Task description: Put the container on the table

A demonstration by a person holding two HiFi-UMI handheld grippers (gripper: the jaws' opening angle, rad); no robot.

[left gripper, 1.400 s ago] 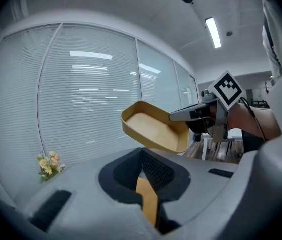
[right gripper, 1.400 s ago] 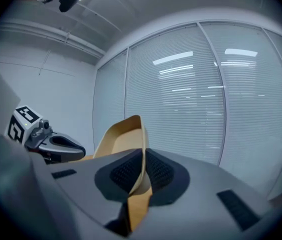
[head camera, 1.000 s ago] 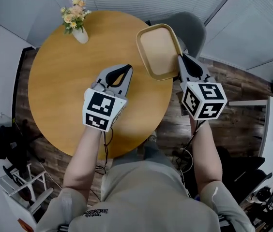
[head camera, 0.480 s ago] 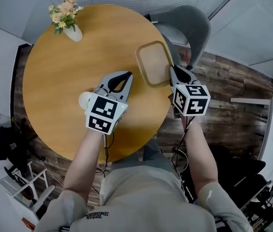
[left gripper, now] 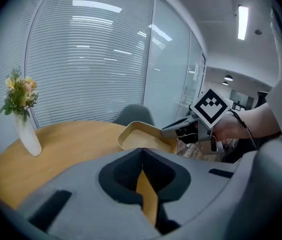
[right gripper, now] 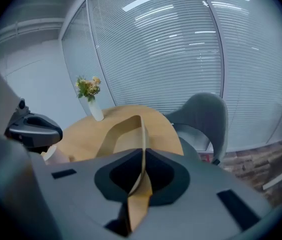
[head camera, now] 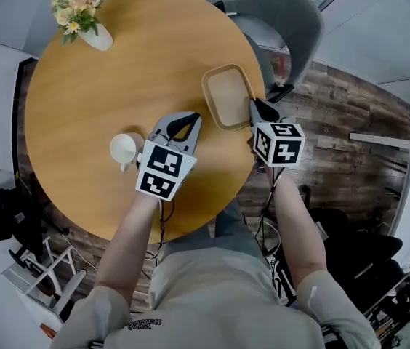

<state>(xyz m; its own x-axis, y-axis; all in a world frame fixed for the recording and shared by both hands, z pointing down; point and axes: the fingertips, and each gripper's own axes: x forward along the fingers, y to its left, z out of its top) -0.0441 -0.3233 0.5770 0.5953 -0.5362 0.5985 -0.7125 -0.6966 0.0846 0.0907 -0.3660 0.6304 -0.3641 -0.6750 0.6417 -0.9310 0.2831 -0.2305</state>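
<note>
A vase of flowers (head camera: 94,35) stands at the round desk's (head camera: 81,86) 11 o'clock edge. A white cup (head camera: 123,150) sits just beside the left gripper (head camera: 190,117), at its 9 o'clock; that gripper's fingers are pressed together on nothing. The tan container (head camera: 227,97) is at the desk's 3 o'clock edge, open side up, its long axis running 12 to 6. The right gripper (head camera: 253,106) pinches the rim at its 5 o'clock corner. A grey chair (head camera: 285,17) stands close by, at 1 o'clock.

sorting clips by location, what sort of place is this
Probably an office meeting room: glass partition walls with slatted blinds, a round wooden table with a grey chair, and ceiling strip lights beyond the glass.
</note>
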